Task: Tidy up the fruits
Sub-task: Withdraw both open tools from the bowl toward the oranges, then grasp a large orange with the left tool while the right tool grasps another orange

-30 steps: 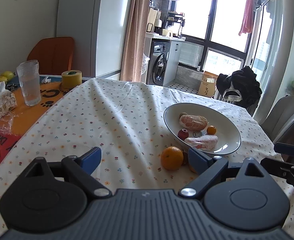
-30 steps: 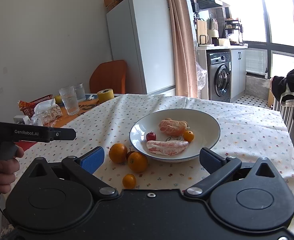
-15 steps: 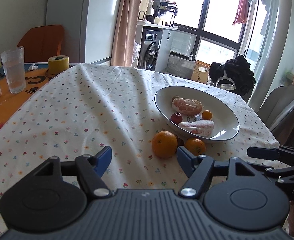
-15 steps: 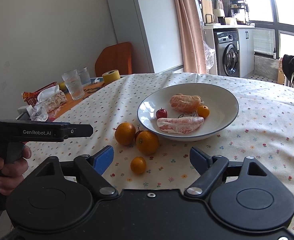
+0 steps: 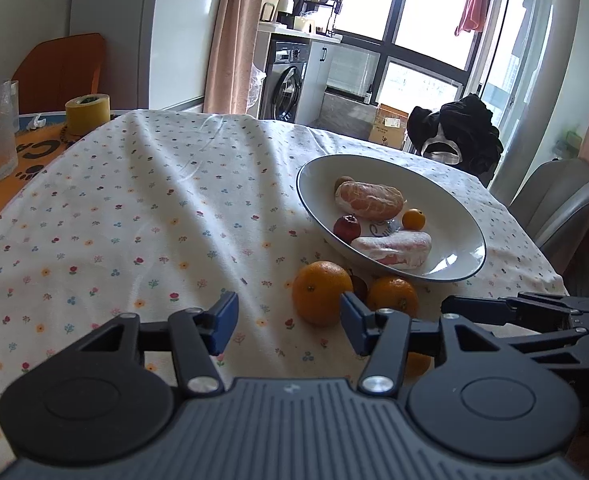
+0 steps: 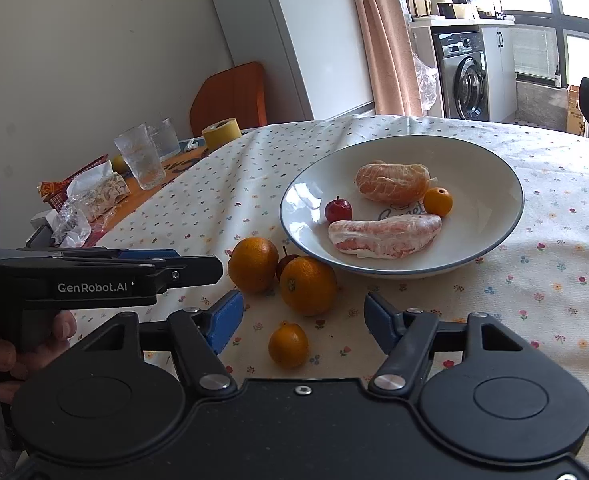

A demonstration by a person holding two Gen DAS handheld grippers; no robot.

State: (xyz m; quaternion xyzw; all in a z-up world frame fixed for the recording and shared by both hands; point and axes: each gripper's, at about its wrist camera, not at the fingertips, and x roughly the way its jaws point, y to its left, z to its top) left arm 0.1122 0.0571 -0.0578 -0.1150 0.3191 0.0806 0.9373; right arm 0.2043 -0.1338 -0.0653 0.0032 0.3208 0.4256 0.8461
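A white plate (image 6: 490, 248) (image 5: 466, 236) holds a peeled orange (image 6: 392, 182), a pomelo segment (image 6: 384, 236), a small red fruit (image 6: 338, 210) and a kumquat (image 6: 438, 201). On the cloth in front of it lie two oranges (image 6: 253, 264) (image 6: 308, 285), a red fruit between them (image 6: 285, 261) and a small kumquat (image 6: 288, 345). My right gripper (image 6: 300, 322) hovers over the kumquat, jaws closing, pads touching nothing. My left gripper (image 5: 288, 322) is closing too; the left orange (image 5: 320, 292) sits just ahead between its fingertips, untouched.
A floral cloth covers the round table (image 5: 134, 200). At the far left stand drinking glasses (image 6: 140, 158), a yellow tape roll (image 6: 221, 133) and wrapped snacks (image 6: 94, 196). A grey chair (image 5: 558, 196) stands to the right of the table, an orange chair (image 5: 60, 68) behind it.
Both grippers have come closer to the fruit and lower, and their jaws have narrowed. The loose fruit has not moved.
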